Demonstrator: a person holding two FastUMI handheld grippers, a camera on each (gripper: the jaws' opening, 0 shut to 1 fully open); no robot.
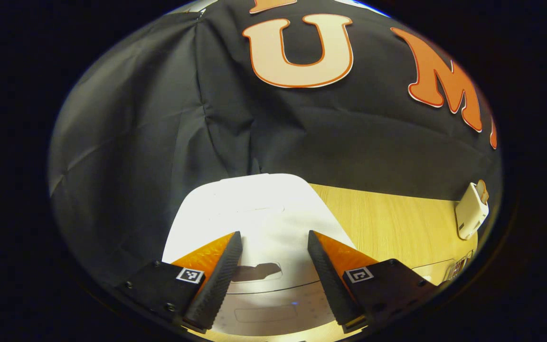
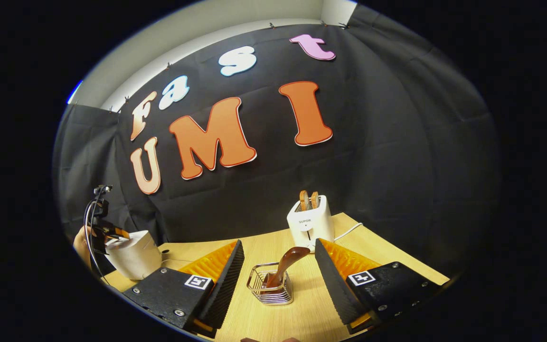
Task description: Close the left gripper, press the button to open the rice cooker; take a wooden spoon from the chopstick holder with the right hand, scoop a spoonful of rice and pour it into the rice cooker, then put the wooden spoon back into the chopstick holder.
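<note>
Left claw [image 1: 274,247]: fingers set wide, holding nothing, poised over the closed white rice cooker [image 1: 259,209] on the worktop [image 1: 387,223]. Right claw [image 2: 278,256]: fingers set wide, empty. Wooden spoon [image 2: 287,263] stands in the wire chopstick holder [image 2: 271,287] at 12 o'clock between them; toaster [image 2: 309,223] beyond.

One white rice cooker [image 2: 133,260], one white toaster [image 2: 309,223] and one wire chopstick holder [image 2: 270,286] stand on the wooden surface [image 2: 297,313]. The holder carries one wooden spoon [image 2: 285,264], and the toaster holds what look like two slices of toast [image 2: 309,200]. Two grippers are in play, left gripper [image 1: 274,242] and right gripper [image 2: 279,251].
</note>
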